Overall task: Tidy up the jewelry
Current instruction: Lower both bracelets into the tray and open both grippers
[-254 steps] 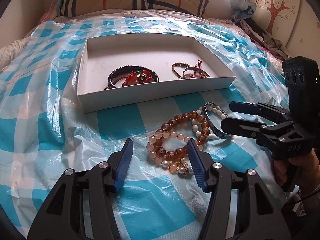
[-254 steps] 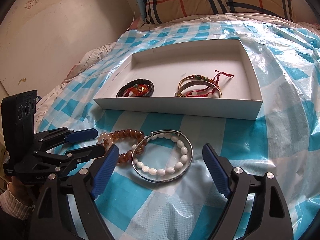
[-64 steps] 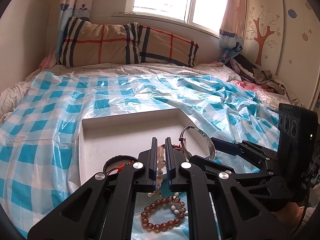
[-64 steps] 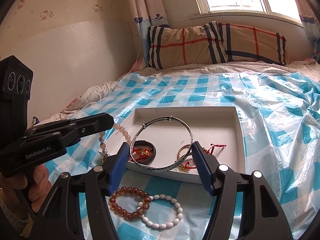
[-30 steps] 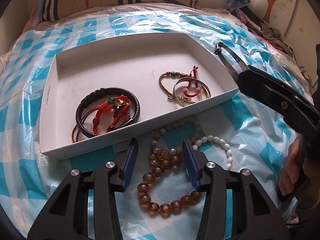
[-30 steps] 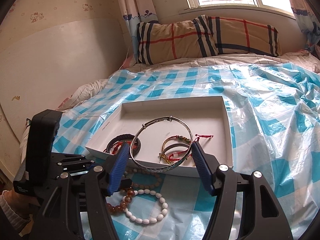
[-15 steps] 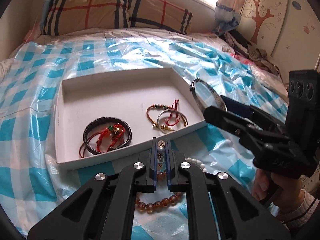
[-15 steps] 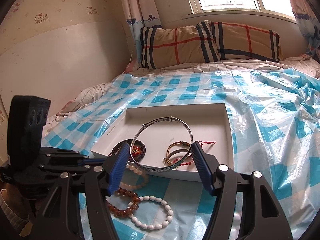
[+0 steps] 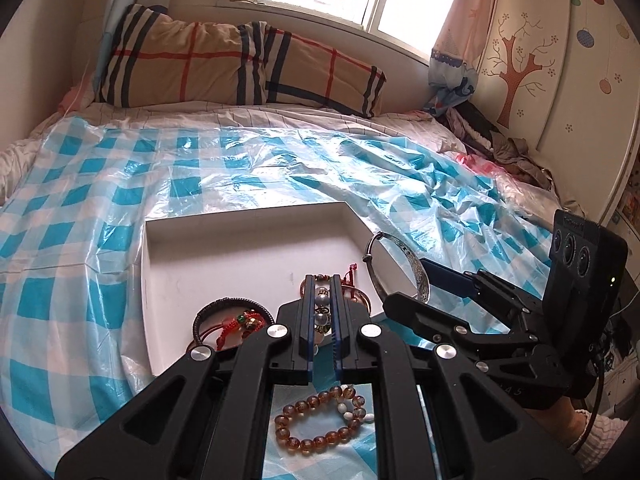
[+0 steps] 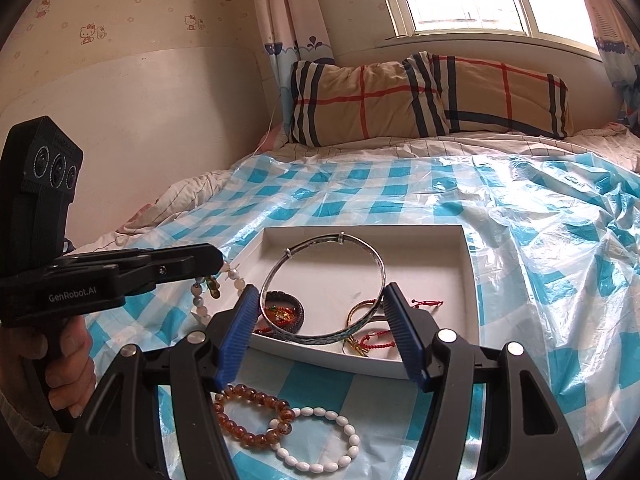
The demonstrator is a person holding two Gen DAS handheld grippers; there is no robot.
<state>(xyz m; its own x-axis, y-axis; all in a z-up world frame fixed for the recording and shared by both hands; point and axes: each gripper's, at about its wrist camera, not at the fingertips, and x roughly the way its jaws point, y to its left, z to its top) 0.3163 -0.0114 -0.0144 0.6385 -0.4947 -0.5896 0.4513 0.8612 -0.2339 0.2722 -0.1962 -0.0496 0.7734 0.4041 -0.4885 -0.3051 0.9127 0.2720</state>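
My left gripper (image 9: 322,288) is shut on a pale bead bracelet (image 9: 321,312) and holds it in the air near the front edge of the white tray (image 9: 244,256); the bracelet hangs from it in the right wrist view (image 10: 202,300). My right gripper (image 10: 320,316) is shut on a silver bangle (image 10: 320,280), held across its width above the tray (image 10: 432,264). The tray holds a black and red bracelet (image 9: 228,320) and a gold and red one (image 10: 360,328). An amber bead bracelet (image 10: 248,416) and a white bead bracelet (image 10: 320,440) lie on the sheet in front of the tray.
The tray sits on a blue-and-white checked plastic sheet (image 9: 80,240) spread over a bed. A plaid pillow (image 9: 240,68) lies at the head under a window. Clothes (image 9: 500,148) are piled at the far right by a wall.
My left gripper has risen with the pale bead bracelet and now looks out over the tray. My right gripper still holds the bangle and has moved closer over the tray's front.
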